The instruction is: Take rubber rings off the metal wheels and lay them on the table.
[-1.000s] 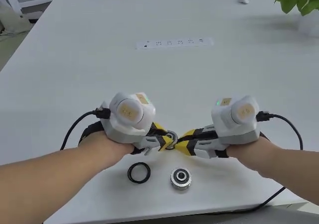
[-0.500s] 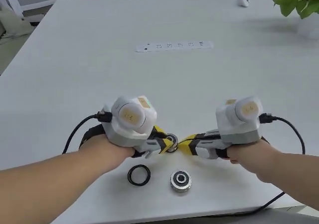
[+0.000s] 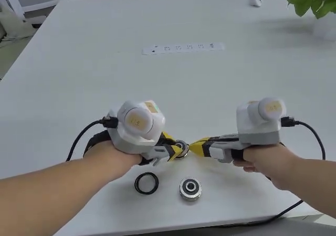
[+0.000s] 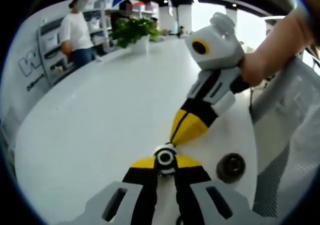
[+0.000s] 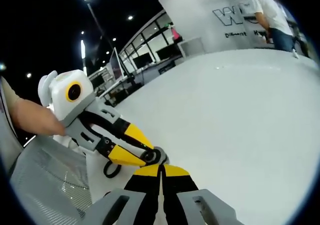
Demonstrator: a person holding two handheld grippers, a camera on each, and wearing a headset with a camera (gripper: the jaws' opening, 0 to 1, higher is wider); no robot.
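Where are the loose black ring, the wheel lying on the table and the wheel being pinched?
loose black ring (image 3: 136,184): head view, its left band.
lying wheel (image 3: 190,188): head view, hub.
pinched wheel (image 4: 165,157): left gripper view, hub.

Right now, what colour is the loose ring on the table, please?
The ring is black; head view.

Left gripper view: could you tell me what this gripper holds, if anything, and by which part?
The left gripper holds a metal wheel, pinched across its outer edge between the jaw tips.

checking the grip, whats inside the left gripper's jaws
A small metal wheel, clamped in the left gripper. The tips of the right gripper cover its far edge, so that edge cannot be seen.
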